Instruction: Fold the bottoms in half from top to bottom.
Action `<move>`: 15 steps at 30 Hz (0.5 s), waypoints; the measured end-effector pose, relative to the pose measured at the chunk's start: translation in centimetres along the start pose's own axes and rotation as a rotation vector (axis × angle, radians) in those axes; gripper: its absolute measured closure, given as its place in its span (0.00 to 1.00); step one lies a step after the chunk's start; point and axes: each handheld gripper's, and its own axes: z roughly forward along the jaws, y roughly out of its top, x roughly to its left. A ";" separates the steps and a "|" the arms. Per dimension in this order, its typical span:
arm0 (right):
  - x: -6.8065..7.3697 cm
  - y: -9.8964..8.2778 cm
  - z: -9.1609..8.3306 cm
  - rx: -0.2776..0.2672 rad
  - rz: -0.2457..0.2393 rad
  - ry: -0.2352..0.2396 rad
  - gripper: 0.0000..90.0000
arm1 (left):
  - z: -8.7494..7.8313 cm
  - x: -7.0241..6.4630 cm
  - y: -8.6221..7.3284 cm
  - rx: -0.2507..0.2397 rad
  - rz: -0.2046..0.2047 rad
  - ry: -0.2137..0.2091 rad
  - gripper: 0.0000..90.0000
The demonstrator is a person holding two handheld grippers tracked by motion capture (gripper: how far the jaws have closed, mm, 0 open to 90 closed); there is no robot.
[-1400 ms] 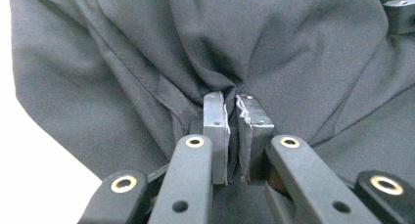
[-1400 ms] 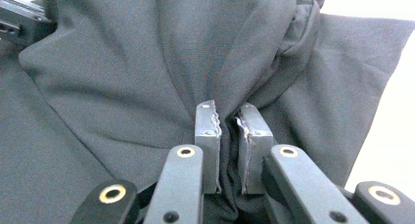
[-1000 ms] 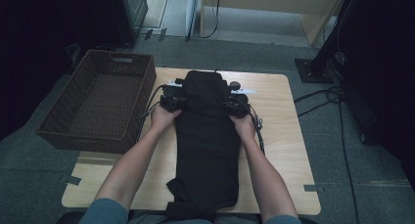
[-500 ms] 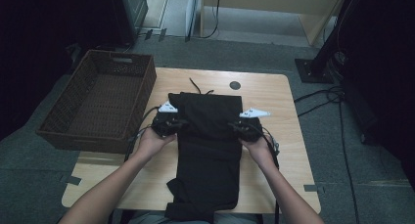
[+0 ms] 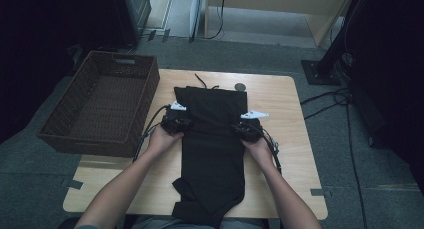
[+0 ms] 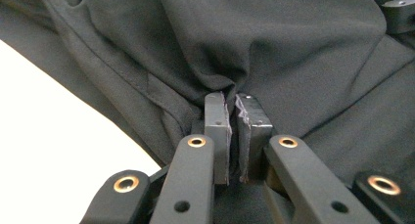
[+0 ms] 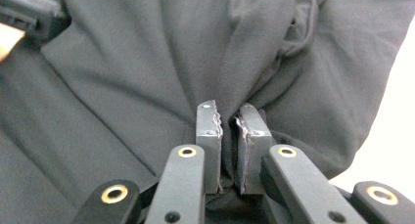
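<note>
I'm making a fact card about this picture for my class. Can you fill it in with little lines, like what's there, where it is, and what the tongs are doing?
garment: black garment, lying down the middle of the table, far end folded over
table: light wooden table
basket: brown wicker basket, at the table's left edge, nothing visible inside
left tongs: left tongs pinching a fold of the cloth at its left edge
right tongs: right tongs pinching a fold at its right edge
small dark disc: dark disc beyond the garment
</note>
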 end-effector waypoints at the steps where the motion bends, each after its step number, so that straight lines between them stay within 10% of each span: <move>1: -0.3 0.3 0.4 -0.005 0.024 0.004 0.91 | 0.3 0.3 0.3 -0.005 -0.009 0.013 0.94; 6: -1.9 1.8 2.5 -0.029 0.190 0.065 0.91 | 1.2 2.3 1.9 -0.011 -0.076 0.059 0.93; 11: -1.5 3.4 3.5 -0.018 0.139 -0.031 0.92 | 0.8 2.9 3.1 -0.057 -0.122 0.041 0.95; 15: -1.5 5.1 1.4 -0.085 0.163 -0.012 0.93 | -2.2 1.8 4.1 -0.151 -0.079 0.023 0.96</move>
